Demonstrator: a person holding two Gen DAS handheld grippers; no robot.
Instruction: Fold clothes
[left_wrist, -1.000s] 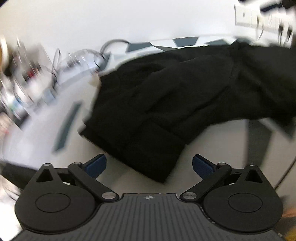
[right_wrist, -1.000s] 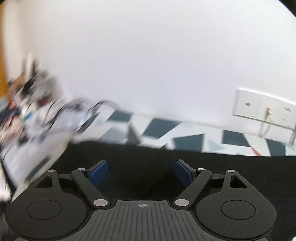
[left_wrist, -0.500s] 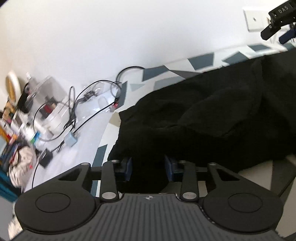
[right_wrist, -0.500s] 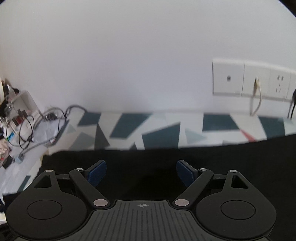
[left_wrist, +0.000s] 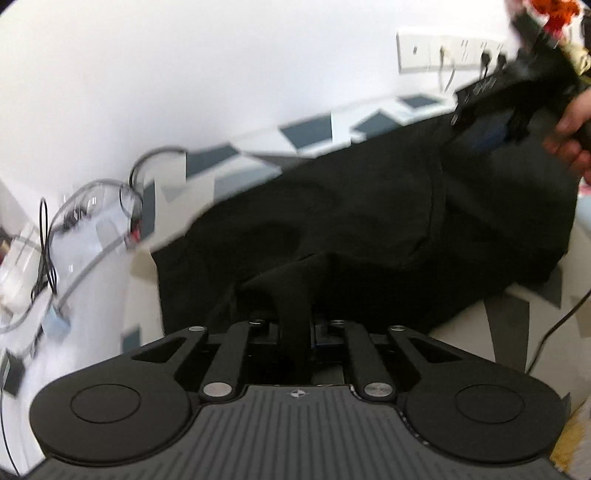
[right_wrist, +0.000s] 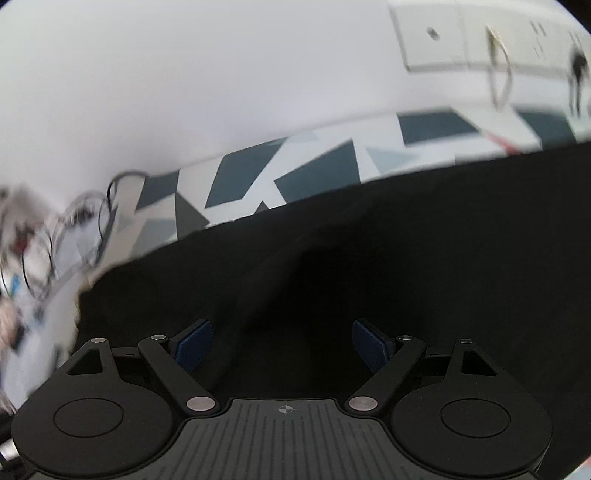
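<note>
A black garment lies crumpled across the table with the grey and blue triangle pattern. My left gripper is closing its jaws on a raised fold at the garment's near edge, and the cloth is pinched between the pads. In the left wrist view my right gripper, held by a hand, hovers over the garment's far right part. In the right wrist view that gripper stands open just above the black garment, with nothing gripped between its blue pads.
Wall sockets with plugged leads sit behind the table on the white wall. A tangle of cables and small devices lies at the left. A thin black cable runs near the right edge.
My left gripper went from wide open to closed on a fold of the garment and lifted it a little. My right gripper dropped closer to the cloth and rolled, still open.
</note>
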